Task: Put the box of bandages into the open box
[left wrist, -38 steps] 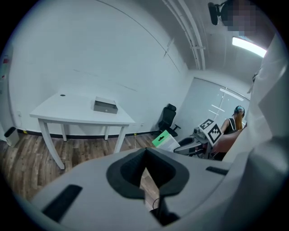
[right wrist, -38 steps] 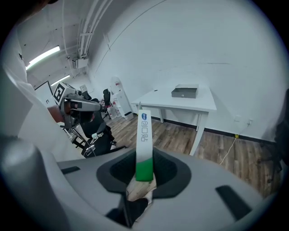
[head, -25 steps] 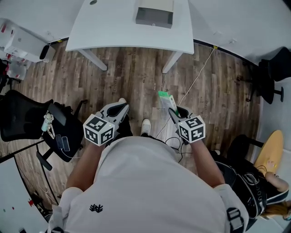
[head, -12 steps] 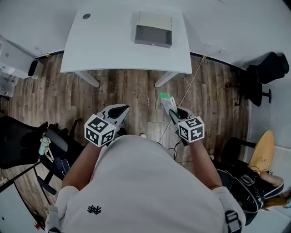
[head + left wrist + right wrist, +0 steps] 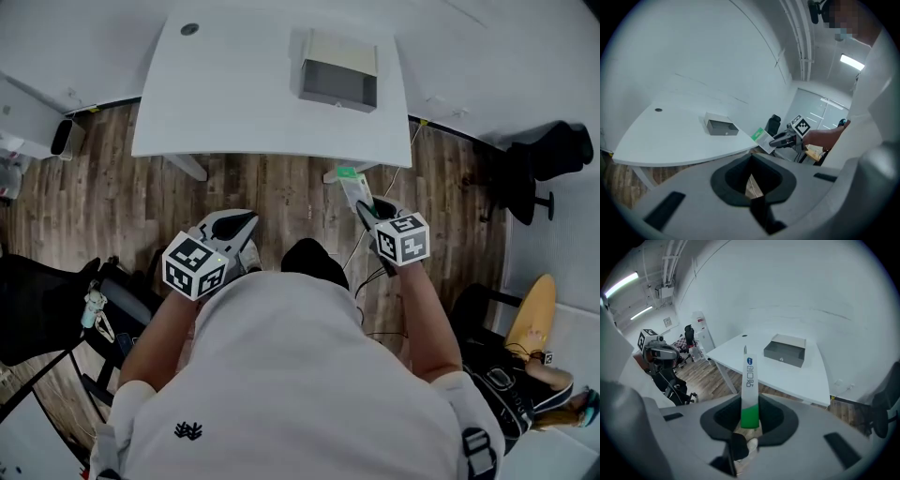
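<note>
The box of bandages (image 5: 351,186), white with a green end, stands upright between the jaws of my right gripper (image 5: 368,207), which is shut on it. In the right gripper view the bandage box (image 5: 749,380) rises from the right gripper (image 5: 750,401) towards the table. The open box (image 5: 337,82), grey with its lid folded back, sits on the white table (image 5: 234,94) ahead; it also shows as the open box (image 5: 785,351). My left gripper (image 5: 236,226) hangs over the floor, shut and holding nothing. The left gripper view shows the open box (image 5: 721,126) and the bandage box (image 5: 761,139).
Wooden floor lies under both grippers, short of the table's near edge. A black office chair (image 5: 37,300) stands at the left, another black chair (image 5: 548,155) at the right. A cable (image 5: 361,253) trails on the floor under the right gripper. The person's shoe (image 5: 314,261) shows between the grippers.
The person has stepped towards the table. The right gripper with the bandage box now reaches the table's near edge; the left gripper has kept its place beside the body.
</note>
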`<action>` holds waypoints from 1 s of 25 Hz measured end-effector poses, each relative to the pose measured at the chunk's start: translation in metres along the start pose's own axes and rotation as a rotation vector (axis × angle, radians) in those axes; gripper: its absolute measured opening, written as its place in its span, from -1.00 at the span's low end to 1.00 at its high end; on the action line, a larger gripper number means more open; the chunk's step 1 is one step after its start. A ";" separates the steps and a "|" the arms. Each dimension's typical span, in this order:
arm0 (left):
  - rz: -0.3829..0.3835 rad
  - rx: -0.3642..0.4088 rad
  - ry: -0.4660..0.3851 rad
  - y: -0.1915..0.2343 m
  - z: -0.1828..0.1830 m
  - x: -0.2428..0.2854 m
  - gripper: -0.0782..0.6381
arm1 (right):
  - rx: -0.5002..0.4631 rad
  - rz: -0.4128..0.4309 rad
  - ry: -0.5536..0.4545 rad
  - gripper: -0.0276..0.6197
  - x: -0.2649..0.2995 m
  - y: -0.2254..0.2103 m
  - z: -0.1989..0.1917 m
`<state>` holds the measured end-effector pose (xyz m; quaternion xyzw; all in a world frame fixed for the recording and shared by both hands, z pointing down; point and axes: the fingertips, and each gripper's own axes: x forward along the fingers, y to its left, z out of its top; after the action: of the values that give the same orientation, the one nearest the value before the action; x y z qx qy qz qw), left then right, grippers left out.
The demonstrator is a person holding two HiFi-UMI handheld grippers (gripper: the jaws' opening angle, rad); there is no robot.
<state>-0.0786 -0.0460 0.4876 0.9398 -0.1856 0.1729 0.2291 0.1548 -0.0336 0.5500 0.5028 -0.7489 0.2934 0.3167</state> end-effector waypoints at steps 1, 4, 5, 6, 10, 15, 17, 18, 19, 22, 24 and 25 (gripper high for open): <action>0.008 -0.007 -0.004 0.006 0.001 -0.001 -0.76 | -0.011 0.001 0.003 -0.64 0.004 -0.003 0.008; 0.029 -0.020 -0.011 0.023 0.010 0.003 -0.76 | -0.038 0.002 0.009 -0.64 0.019 -0.020 0.034; 0.034 -0.023 -0.016 0.027 0.015 0.005 -0.76 | -0.047 0.002 0.010 -0.64 0.024 -0.027 0.044; 0.038 -0.024 -0.022 0.030 0.019 0.008 -0.76 | -0.058 0.003 0.012 -0.64 0.030 -0.035 0.054; 0.074 -0.024 -0.041 0.044 0.040 0.021 -0.76 | -0.099 0.012 0.017 -0.64 0.054 -0.066 0.095; 0.149 -0.041 -0.079 0.067 0.073 0.042 -0.76 | -0.152 0.035 0.034 -0.64 0.086 -0.103 0.137; 0.179 -0.044 -0.094 0.077 0.085 0.049 -0.76 | -0.172 0.049 0.039 -0.64 0.099 -0.113 0.153; 0.192 -0.045 -0.100 0.081 0.090 0.053 -0.76 | -0.182 0.058 0.045 -0.64 0.106 -0.118 0.158; 0.204 -0.047 -0.106 0.084 0.094 0.056 -0.76 | -0.192 0.065 0.051 -0.64 0.113 -0.122 0.163; 0.240 -0.054 -0.117 0.093 0.103 0.065 -0.76 | -0.211 0.087 0.068 -0.64 0.134 -0.132 0.176; 0.265 -0.061 -0.122 0.097 0.108 0.069 -0.76 | -0.224 0.101 0.079 -0.64 0.147 -0.137 0.184; 0.277 -0.065 -0.124 0.098 0.109 0.071 -0.76 | -0.233 0.107 0.085 -0.64 0.153 -0.139 0.187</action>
<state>-0.0328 -0.2002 0.4614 0.9061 -0.3328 0.1387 0.2214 0.2073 -0.3071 0.5668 0.4090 -0.7895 0.2419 0.3884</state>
